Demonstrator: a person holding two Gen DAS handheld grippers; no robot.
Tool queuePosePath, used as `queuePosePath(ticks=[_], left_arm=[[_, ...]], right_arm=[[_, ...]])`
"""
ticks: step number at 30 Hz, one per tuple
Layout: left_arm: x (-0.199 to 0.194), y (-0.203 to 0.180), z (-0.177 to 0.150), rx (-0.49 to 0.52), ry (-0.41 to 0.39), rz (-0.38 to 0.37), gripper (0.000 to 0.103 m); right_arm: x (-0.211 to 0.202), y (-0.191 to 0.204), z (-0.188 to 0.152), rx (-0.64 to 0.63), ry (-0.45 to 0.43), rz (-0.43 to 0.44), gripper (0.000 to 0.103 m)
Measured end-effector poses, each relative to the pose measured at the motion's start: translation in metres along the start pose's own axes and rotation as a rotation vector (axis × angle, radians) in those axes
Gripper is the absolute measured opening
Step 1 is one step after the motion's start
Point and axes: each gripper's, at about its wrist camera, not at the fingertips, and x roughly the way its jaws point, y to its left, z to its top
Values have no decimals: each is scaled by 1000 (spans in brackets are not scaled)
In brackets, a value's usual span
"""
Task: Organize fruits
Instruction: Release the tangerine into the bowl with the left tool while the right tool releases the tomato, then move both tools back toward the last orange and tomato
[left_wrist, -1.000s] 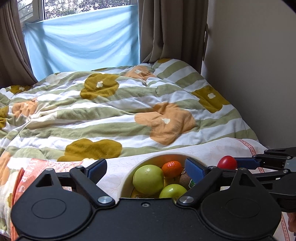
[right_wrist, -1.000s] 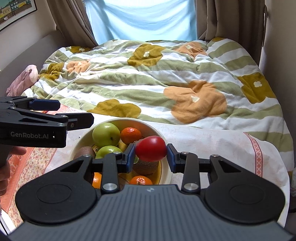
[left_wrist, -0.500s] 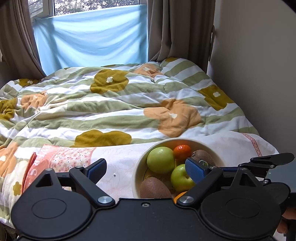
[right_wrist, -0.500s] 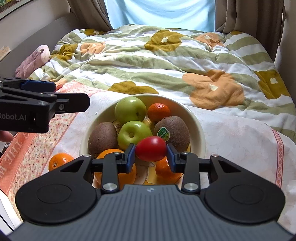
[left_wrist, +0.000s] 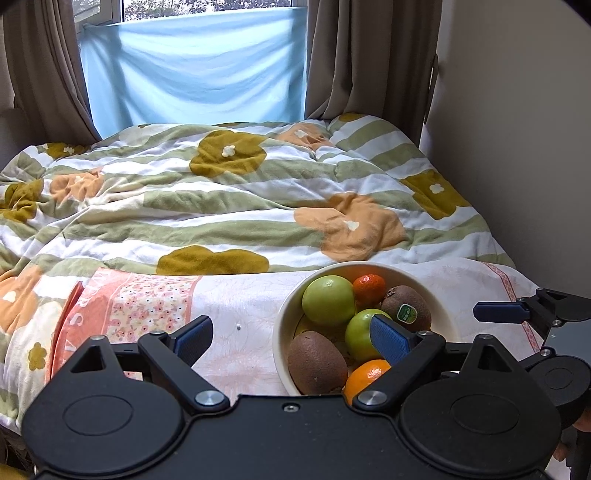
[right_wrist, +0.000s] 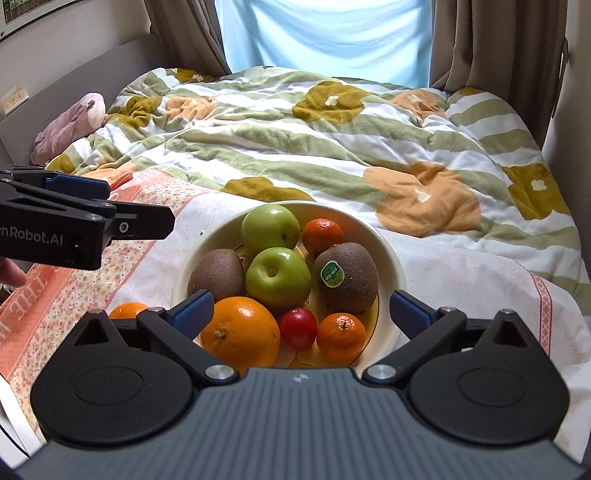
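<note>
Right gripper (right_wrist: 301, 308) just let go, jaws wide, empty; tomato (right_wrist: 297, 328) now in bowl (right_wrist: 397, 266). Left gripper (left_wrist: 291, 338) open, empty. Orange (right_wrist: 127, 310) left of bowl remains.

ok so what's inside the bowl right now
Inside the bowl: two green apples, two kiwis, an orange, two mandarins, a red tomato. Anything beneath them is hidden.

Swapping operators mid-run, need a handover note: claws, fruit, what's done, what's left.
Right claw: open, empty, above the bowl's near side.
Left claw: open, empty, beside the bowl's left rim.
Bowl on the bed holds two green apples, two kiwis, a large orange, two tangerines and the red tomato.
Done: tomato lies in the bowl between the orange and the near tangerine.
Left: one orange fruit lies on the cloth left of the bowl; probably next.
</note>
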Motion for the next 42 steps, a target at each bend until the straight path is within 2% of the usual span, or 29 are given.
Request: queuePosePath(ticks=[8,18,22,26,30,34,42], left_arm=[[-24,0,0,-13,-40,25,94],[-66,6,-13,-67,-100,90,94],[-81,11,-23,-61,-114,91,94],[-92,16,-37,-46,-115,72,94],[-98,18,-52,-13,-101,47,94],[-98,22,-71,15,-83,20,94],[-73,22,-101,100,-56,-21,94]], right_arm=[[-27,6,3,-13,-25,-25,103],[-61,8,9,-5,-26,-12,103],[-81,14,5,6,-66,-61,103],[-100,24,-7,18,-92,-109,103],[-109,34,-26,73,-81,-147,103],[-105,48,-51,91,-27,-203,103],[-87,65,-95,174,11,-236,103]])
